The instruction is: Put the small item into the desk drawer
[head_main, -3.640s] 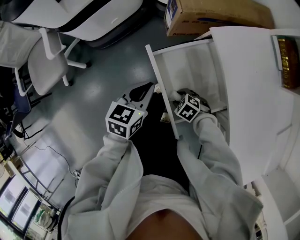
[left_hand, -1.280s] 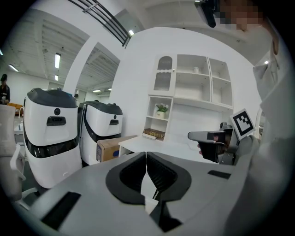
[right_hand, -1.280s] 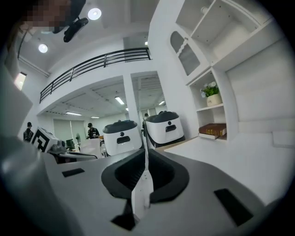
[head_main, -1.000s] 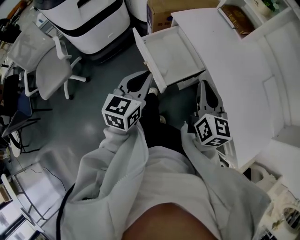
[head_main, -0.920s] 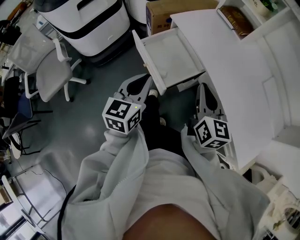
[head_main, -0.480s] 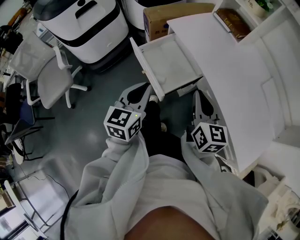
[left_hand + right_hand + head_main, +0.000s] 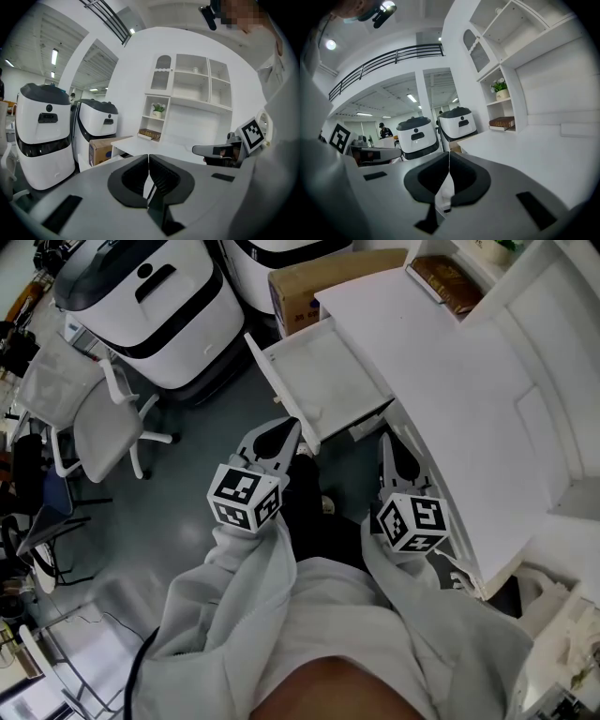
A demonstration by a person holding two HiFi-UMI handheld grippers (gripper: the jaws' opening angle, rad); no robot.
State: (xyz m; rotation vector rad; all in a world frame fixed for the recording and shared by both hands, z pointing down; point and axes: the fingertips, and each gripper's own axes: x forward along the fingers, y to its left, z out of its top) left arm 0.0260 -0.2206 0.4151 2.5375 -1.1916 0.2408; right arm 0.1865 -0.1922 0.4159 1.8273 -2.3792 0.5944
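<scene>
White rectangular drawer stands open; left claw and right claw both pressed together.

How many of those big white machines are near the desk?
2. One machine stands left of the open drawer; the other is next to it, behind the cardboard box. More may be out of frame.

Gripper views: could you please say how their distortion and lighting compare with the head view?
Left gripper view: strong fisheye, dark corners, shelves bowed. Right gripper view: same fisheye, ceiling lamp flaring. Head view: evenly lit, sharp, desk edge mildly curved.
</scene>
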